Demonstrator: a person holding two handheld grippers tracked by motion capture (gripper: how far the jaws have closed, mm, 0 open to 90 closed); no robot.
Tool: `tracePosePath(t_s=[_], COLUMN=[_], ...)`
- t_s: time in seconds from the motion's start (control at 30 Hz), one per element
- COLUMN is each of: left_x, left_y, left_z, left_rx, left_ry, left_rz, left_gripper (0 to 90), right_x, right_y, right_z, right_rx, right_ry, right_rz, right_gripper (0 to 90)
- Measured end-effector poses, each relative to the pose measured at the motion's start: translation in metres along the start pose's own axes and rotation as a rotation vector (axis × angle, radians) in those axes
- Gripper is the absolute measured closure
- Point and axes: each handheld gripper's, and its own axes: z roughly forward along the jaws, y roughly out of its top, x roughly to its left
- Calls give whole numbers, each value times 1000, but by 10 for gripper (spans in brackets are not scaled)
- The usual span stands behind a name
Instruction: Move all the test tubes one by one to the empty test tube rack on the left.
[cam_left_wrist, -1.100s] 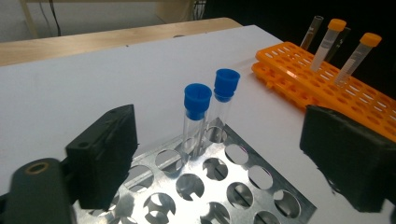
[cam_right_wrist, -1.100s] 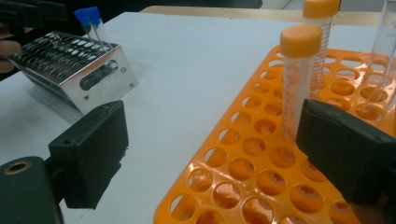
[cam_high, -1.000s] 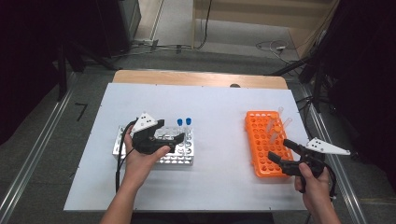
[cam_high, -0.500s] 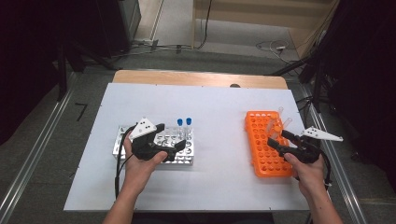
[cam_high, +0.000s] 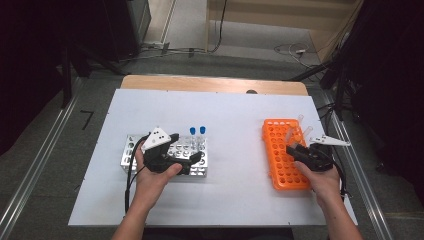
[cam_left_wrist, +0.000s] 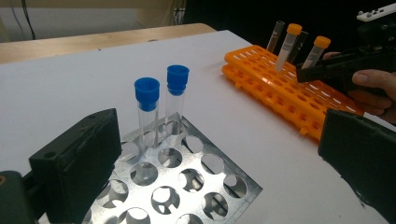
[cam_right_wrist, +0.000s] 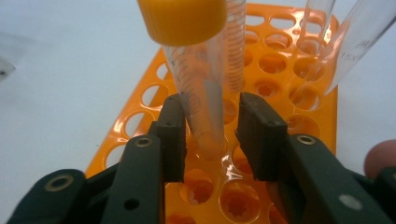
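Note:
An orange tube rack (cam_high: 280, 165) lies at the right, with several tubes standing at its far end. My right gripper (cam_high: 294, 148) reaches into them. In the right gripper view its jaws have just been closing around an orange-capped tube (cam_right_wrist: 198, 93); the left pad (cam_right_wrist: 173, 140) touches it, while a small gap remains at the right pad. My left gripper (cam_high: 186, 148) hovers open wide over the metal rack (cam_high: 129, 152). Two blue-capped tubes (cam_left_wrist: 147, 100) stand upright in that rack, just beyond the jaws.
The white table (cam_high: 235, 115) extends bare between the two racks. A clear uncapped tube (cam_right_wrist: 359, 42) and another tube lean in the orange rack (cam_right_wrist: 140, 121) close to the gripped spot. The table's wooden far edge (cam_high: 210, 84) lies behind.
My right gripper has moved left and forward over the orange rack, and its jaws have narrowed around the orange-capped tube. The left gripper has stayed over the metal rack.

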Motion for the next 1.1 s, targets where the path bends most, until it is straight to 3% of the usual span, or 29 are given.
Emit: tracePosePath(t_s=[0.13,0.27,0.43,0.77,1.1], left_x=[0,-1,-3,-9,-17], left_y=[0,-1,0,3,4], left_z=[1,1,1,1,4], left_rx=[5,4,-1,-7,-3], left_ry=[2,2,-6,-21,-38], left_rz=[1,6,10,23,36], left_gripper=[1,1,2,2,2], right_x=[3,6,3,8,25], right_y=[0,0,-1,5,6], right_z=[1,1,-5,-33,-41], right_rx=[12,4,-55,-202,-227], right_ry=[-11,-40,-22,-42,41], right_rz=[-24,-50,-16,-34,-53], right_gripper=[712,727,729,729,729])
